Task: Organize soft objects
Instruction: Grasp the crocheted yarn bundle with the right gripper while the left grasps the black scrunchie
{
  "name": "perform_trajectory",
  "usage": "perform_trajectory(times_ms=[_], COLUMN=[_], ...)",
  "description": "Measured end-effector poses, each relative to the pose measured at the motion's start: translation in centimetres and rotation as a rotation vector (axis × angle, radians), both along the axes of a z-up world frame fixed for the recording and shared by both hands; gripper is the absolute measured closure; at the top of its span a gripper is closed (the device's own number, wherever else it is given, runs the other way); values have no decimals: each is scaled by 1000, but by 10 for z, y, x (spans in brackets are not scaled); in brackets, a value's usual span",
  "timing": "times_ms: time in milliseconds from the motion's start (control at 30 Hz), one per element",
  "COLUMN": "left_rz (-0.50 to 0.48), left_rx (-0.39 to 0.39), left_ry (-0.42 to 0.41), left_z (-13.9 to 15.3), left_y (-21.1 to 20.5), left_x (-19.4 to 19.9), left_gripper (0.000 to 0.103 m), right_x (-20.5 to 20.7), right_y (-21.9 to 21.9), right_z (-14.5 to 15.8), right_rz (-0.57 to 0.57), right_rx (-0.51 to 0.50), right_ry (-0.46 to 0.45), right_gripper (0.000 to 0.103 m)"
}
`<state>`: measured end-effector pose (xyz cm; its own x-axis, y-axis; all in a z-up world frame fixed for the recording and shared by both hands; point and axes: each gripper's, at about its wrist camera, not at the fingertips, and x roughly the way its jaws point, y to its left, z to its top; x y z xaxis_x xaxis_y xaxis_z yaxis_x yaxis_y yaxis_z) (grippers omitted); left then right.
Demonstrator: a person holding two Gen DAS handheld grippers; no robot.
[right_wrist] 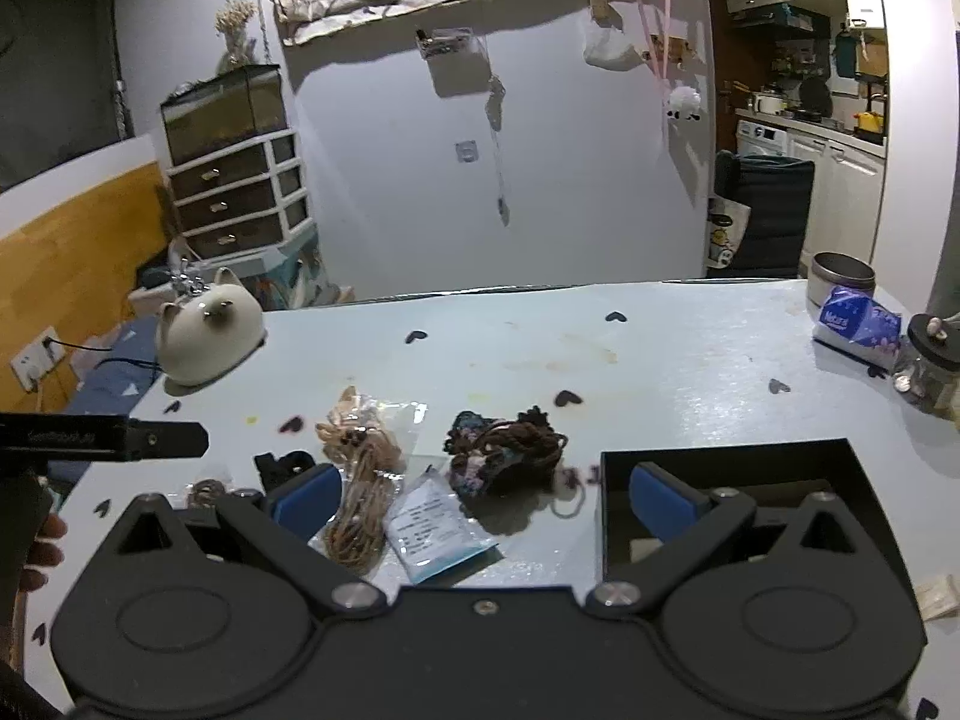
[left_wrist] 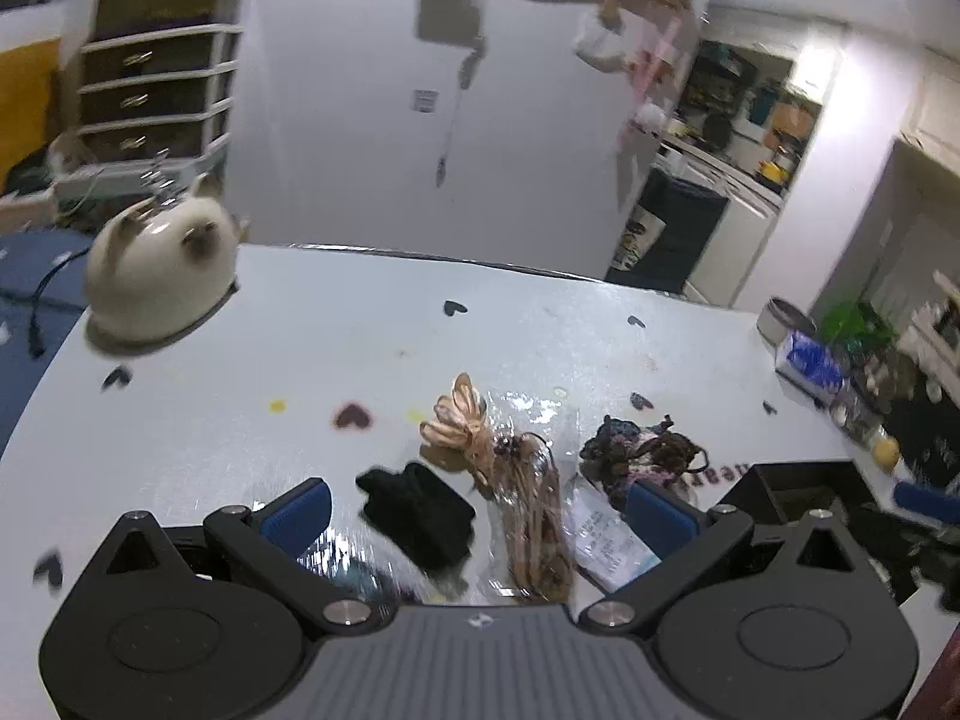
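The work surface is a pale blue-white table point(right_wrist: 660, 360) printed with small dark hearts, set in a dim room before a white wall; a cream cat-shaped ceramic ornament point(right_wrist: 207, 336) stands at its far left corner.

Four soft items lie in a row near the front edge. From left to right in the right wrist view:
- a black folded cloth piece point(right_wrist: 282, 468);
- a clear plastic bag of tan and brown cord point(right_wrist: 360, 480), long axis running away from the camera, tilted slightly left;
- a small white-and-blue printed packet point(right_wrist: 429, 531), touching the bag's near end;
- a dark tangled bundle of brown and purple cords point(right_wrist: 510, 450).

An open black rectangular box point(right_wrist: 720, 456) stands just right of the bundle and is the probable destination.

Gripper state:
- The left gripper point(left_wrist: 477, 510) has its jaws spread wide and holds nothing. The black cloth piece point(left_wrist: 420, 516) and the cord bag point(left_wrist: 528, 516) lie directly between its fingers, close in.
- The right gripper point(right_wrist: 486, 495) also has its jaws wide apart and empty. Its right finger point(right_wrist: 666, 504) overlaps the box in the view, its left finger reaches the cloth.

Governing relation: the bag lies lengthwise along the left gripper's approach, so the jaws would close across its narrow width. The right gripper is nearer the box and the tangled bundle.
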<state>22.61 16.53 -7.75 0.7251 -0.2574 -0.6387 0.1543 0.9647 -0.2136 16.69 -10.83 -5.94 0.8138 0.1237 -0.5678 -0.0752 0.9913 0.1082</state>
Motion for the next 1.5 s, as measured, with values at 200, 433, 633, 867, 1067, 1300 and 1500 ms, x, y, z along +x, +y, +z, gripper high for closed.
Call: perform_trajectory(times_ms=[200, 433, 633, 867, 1067, 1300, 1500], left_rz=[-218, -371, -448, -520, -513, -448, -360], left_rx=[92, 231, 298, 344, 321, 254, 165], left_ry=[14, 105, 127, 143, 147, 163, 190], left_z=[-26, -63, -80, -95, -98, -94, -91], left_y=[-1, -2, -7, -14, -15, -8, 5], left_x=[46, 85, 102, 107, 106, 101, 95], left_gripper=[0, 2, 16, 30, 44, 54, 57], right_x=[17, 50, 91, 138, 168, 193, 202], right_y=[3, 9, 17, 27, 29, 35, 43], right_z=[-2, -9, -18, -39, -59, -85, -104], right_rz=[-27, -23, -11, 40, 61, 127, 154], right_rx=[-27, -73, -128, -212, -235, -262, -282], right_ry=[34, 71, 120, 208, 284, 363, 415], right_gripper=[0, 0, 0, 0, 1, 8, 23])
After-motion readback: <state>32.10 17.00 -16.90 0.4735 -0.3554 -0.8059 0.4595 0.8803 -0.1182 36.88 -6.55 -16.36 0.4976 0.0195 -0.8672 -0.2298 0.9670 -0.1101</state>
